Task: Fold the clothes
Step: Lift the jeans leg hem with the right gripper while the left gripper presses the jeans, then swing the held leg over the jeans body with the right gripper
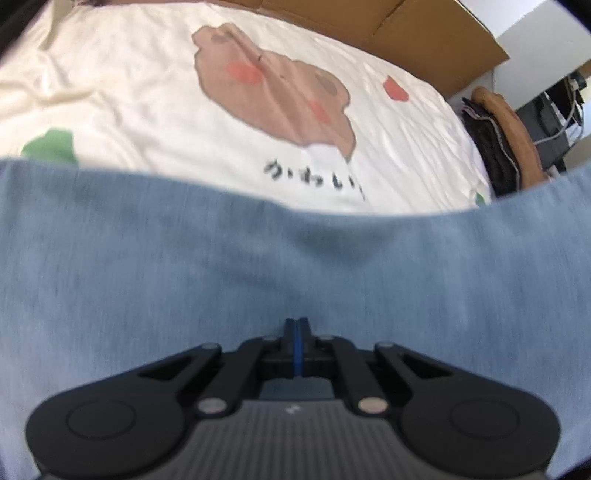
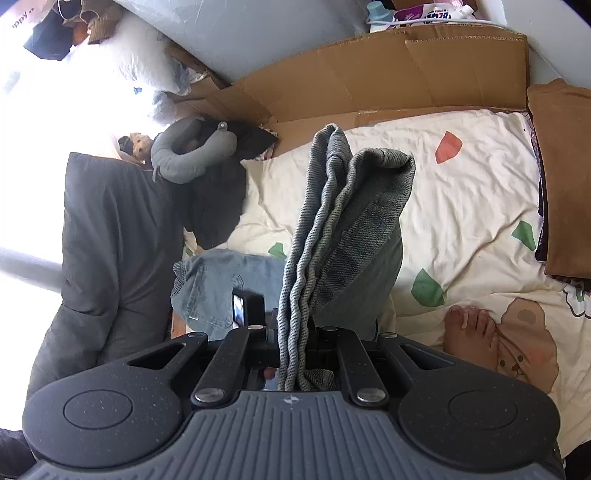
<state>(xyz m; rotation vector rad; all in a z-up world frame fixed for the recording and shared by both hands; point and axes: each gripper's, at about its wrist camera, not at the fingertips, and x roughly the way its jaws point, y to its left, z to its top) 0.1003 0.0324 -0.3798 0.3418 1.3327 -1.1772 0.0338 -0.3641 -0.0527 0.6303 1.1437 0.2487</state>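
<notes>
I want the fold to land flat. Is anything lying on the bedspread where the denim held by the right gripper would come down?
Nothing sits directly under the denim in the right gripper; a bare foot rests on the bedspread just beside it.

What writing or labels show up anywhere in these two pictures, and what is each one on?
"かわい", black handwriting under the brown bear on the cream bedsheet; its end is blurred.
"ppy.." on a pale bag in the top left corner, beginning cut off.
Packet by the wall: printing too small to read.
</notes>
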